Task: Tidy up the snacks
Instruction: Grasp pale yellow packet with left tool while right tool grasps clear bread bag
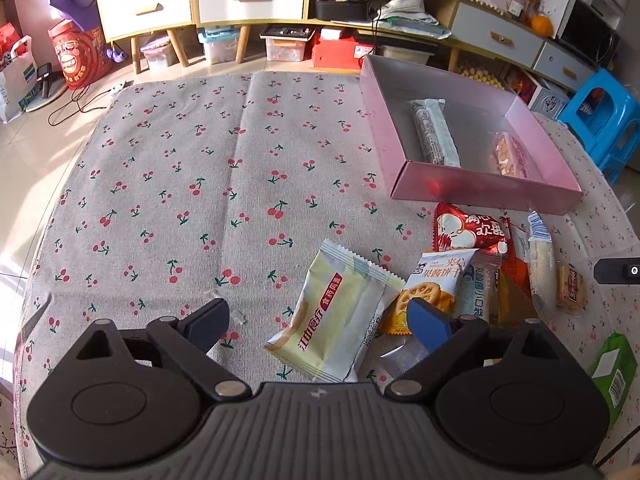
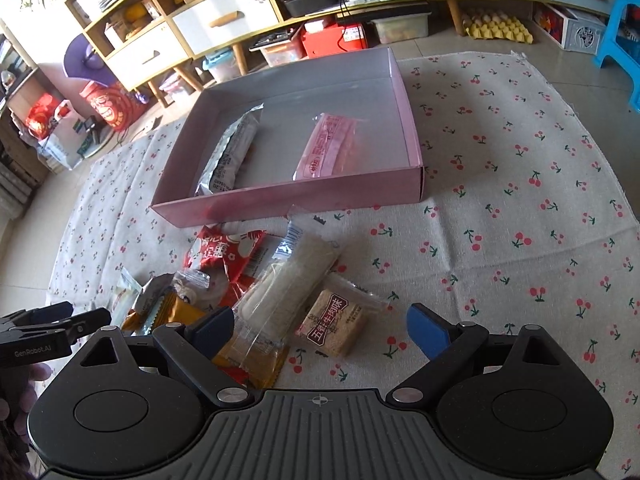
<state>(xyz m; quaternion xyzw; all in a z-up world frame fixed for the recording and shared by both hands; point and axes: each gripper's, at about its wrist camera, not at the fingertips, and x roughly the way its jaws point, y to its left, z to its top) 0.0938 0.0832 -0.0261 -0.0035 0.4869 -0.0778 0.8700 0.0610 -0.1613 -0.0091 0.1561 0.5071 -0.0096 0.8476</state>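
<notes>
Left wrist view shows the largest thing first, a grey cotton tablecloth printed with red cherries (image 1: 180, 184) spread over the table, and on it a shallow pink cardboard box with a grey inside (image 1: 472, 194) that serves as the place for the snacks. One box is present, and two packets already lie inside it: a long silver-and-white wrapped bar (image 1: 434, 132) and a clear pink-printed packet (image 1: 510, 156), set apart from each other. Loose snacks remain in a heap just in front of the box; about eight can be counted, though the overlap makes the number unsure. Among them are a pale yellow-and-white biscuit sachet (image 1: 336, 316), a long clear-wrapped white rice bar (image 2: 280, 292), a red packet with white mice printed on it (image 1: 472, 232), an orange-and-white jam biscuit packet (image 1: 434, 284) and a small clear-wrapped brown square cake (image 2: 334, 322). By my judgement the step in hand is the reach for the next pair of snacks. Two grippers are at work: the left gripper (image 1: 320, 322) stands spread wide, with the yellow sachet between its fingers but not pinched, and the right gripper (image 2: 320, 326) is likewise spread, straddling the rice bar and the brown cake, gripping nothing. Next, each should settle over one packet only, close on it, and carry it to the box.
</notes>
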